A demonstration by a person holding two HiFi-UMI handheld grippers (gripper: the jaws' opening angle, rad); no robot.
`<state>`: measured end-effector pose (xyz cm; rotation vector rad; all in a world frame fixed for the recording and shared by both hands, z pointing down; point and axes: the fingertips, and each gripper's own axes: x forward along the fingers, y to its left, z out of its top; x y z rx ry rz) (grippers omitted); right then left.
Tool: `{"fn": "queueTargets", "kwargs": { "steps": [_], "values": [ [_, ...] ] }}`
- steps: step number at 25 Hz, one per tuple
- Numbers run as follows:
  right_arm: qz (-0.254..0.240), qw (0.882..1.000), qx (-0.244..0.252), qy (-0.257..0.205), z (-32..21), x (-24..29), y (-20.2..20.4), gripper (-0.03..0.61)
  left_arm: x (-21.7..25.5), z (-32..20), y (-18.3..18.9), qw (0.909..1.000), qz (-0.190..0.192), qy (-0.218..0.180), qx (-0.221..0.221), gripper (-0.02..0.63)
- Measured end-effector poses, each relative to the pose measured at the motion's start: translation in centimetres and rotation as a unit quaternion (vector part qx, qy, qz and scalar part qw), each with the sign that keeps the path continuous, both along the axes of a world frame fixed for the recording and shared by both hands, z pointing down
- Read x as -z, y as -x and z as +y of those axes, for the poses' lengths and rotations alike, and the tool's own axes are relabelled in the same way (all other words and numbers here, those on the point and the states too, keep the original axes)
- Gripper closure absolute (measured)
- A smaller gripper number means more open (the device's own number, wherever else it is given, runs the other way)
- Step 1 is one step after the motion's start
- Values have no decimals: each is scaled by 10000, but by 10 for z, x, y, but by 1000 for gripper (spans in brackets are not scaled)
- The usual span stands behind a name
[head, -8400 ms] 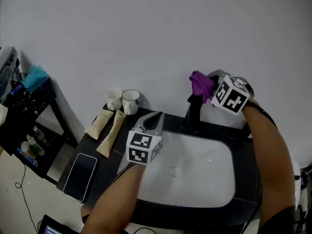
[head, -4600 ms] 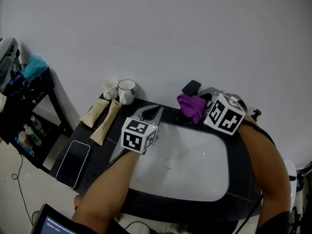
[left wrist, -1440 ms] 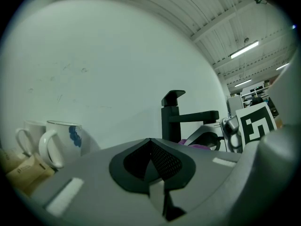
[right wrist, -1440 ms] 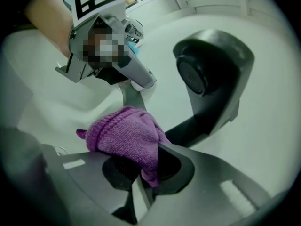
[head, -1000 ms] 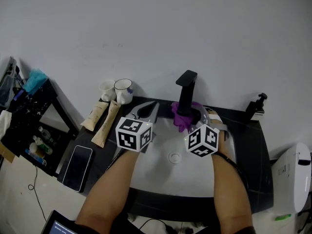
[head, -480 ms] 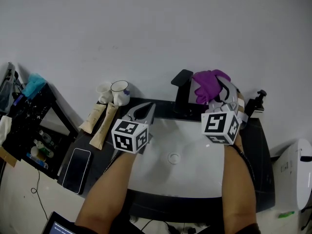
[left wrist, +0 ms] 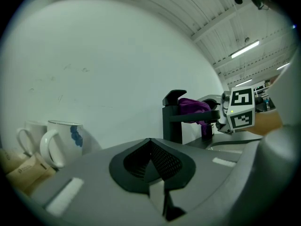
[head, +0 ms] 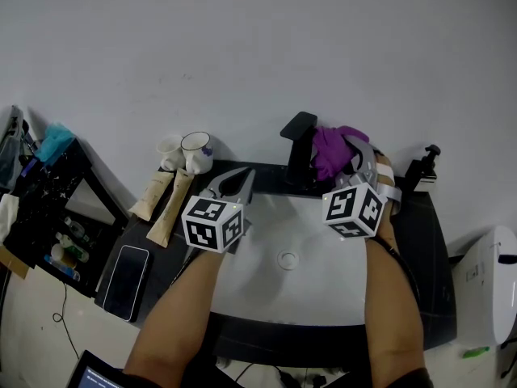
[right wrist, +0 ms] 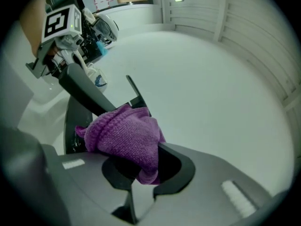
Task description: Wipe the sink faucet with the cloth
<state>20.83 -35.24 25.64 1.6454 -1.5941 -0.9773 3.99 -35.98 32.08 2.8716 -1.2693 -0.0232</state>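
The black faucet [head: 296,148] stands at the back of the white sink [head: 323,281]. My right gripper [head: 349,158] is shut on a purple knitted cloth [head: 331,148], pressed against the faucet's right side near its top. In the right gripper view the cloth [right wrist: 124,138] bulges out of the jaws against the faucet spout [right wrist: 84,91]. My left gripper [head: 234,183] hovers shut and empty over the sink's left rim. The left gripper view shows the faucet [left wrist: 175,117] ahead with the cloth [left wrist: 193,106] behind it.
Two mugs [head: 187,152] and two tubes [head: 167,206] lie on the black counter left of the sink. A phone [head: 129,281] lies nearer. A soap dispenser [head: 422,168] stands at back right. A black shelf [head: 44,192] is at far left.
Over the last seconds my right gripper carried the cloth round the faucet: low at its base a second ago, lifted high to the right, now down against its right side. The left gripper stayed still.
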Motion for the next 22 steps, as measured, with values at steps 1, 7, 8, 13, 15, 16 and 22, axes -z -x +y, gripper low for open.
{"fn": "queueTargets", "kwargs": {
  "steps": [1,7,8,13,15,16,22],
  "values": [
    [40,10000,1,66,-1,-5,1,523,0,0,0,10000,9,0,-2,597],
    [289,9975,-77,642,-11,-48,0,523,1,0,0,10000,38,3,-22,597],
    [324,9966,-90,751,-12,-56,0,523,1,0,-1,10000,44,2,-25,597],
    [364,9915,-136,1241,-17,-89,-1,522,2,1,-1,10000,63,7,-36,597],
    [349,9883,-145,1476,-19,-104,-2,520,2,0,-1,10000,71,12,-35,597],
    [327,9867,-148,1586,-20,-111,-2,520,1,0,0,10000,76,15,-35,597],
    [173,9841,-151,1761,-21,-122,-3,520,2,0,0,9999,99,29,-25,597]
  ]
}}
